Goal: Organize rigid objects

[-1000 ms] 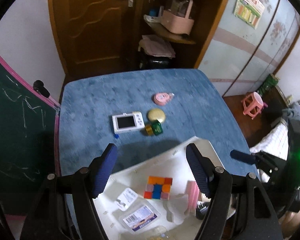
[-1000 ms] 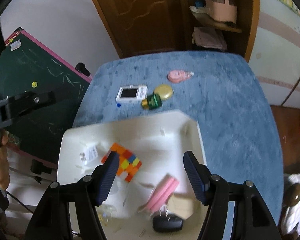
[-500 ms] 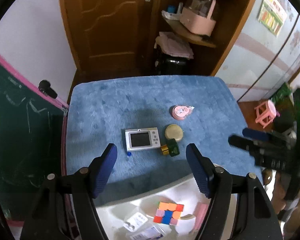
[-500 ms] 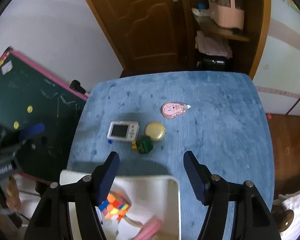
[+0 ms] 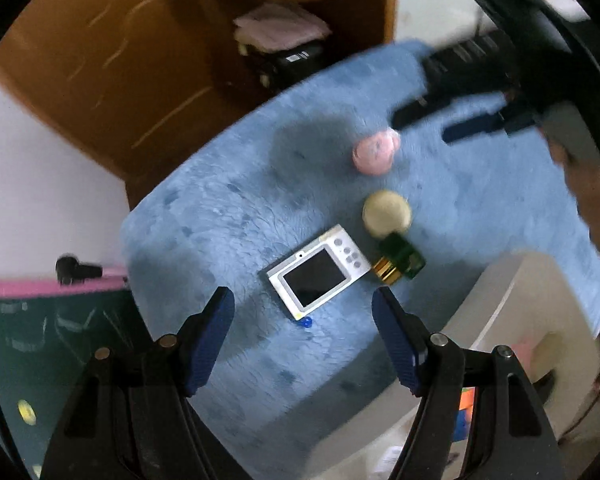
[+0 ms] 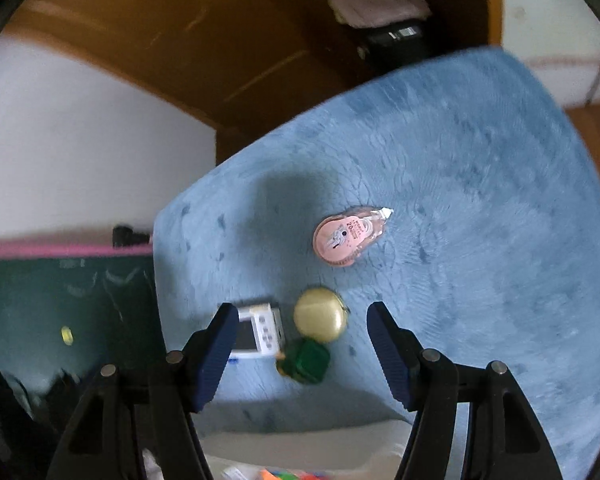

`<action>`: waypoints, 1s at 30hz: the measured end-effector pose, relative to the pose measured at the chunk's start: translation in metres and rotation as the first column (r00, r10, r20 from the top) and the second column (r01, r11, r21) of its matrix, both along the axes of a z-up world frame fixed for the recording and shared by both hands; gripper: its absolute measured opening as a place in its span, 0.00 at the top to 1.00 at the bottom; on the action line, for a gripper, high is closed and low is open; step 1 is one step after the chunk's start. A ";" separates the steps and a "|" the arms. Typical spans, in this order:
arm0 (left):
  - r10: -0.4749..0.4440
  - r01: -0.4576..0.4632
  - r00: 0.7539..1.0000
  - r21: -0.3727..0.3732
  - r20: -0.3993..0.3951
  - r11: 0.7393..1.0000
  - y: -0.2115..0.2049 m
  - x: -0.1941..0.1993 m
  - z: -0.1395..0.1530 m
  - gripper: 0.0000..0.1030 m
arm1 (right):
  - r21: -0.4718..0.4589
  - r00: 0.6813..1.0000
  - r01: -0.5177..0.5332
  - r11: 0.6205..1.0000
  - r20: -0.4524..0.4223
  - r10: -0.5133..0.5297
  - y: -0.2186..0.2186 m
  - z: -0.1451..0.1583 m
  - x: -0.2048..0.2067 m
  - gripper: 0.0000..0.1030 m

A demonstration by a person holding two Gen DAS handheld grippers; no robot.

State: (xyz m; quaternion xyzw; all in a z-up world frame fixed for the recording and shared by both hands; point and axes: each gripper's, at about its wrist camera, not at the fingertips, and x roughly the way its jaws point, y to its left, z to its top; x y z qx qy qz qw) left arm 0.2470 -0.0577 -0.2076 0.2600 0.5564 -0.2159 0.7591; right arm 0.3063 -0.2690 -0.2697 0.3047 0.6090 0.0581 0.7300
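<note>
Both claws gape about half open, empty; left gripper (image 5: 302, 328) frames the white camera (image 5: 318, 271) at centre; right gripper (image 6: 298, 344) straddles green bottle (image 6: 306, 361) and gold compact (image 6: 320, 315), touching; closing might knock either aside; pink tape dispenser (image 6: 346, 236) beyond.

A digital camera (image 5: 318, 272) is lying on the table (image 5: 228, 208) at the centre of the left wrist view, with a small bottle (image 5: 398, 265) touching its right edge. A round compact (image 5: 387, 213) is sitting just above the bottle, a correction tape dispenser (image 5: 375, 153) is lying farther up, and a storage bin (image 5: 512, 320) is sitting at lower right.
</note>
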 end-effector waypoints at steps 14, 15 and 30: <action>-0.203 0.215 0.967 0.065 -0.155 0.974 -0.021 0.025 -0.072 0.28 | 0.011 0.979 0.100 0.995 -0.180 -0.096 0.029 -0.078 0.055 0.34; -0.212 0.224 0.963 0.059 -0.165 0.973 -0.021 0.027 -0.073 0.28 | -0.003 0.978 0.098 0.995 -0.183 -0.097 0.032 -0.079 0.057 0.31; -0.388 0.411 0.902 0.099 -0.191 0.906 -0.039 0.015 -0.103 0.28 | -0.163 0.974 0.032 0.986 -0.215 -0.067 0.051 -0.094 0.064 0.29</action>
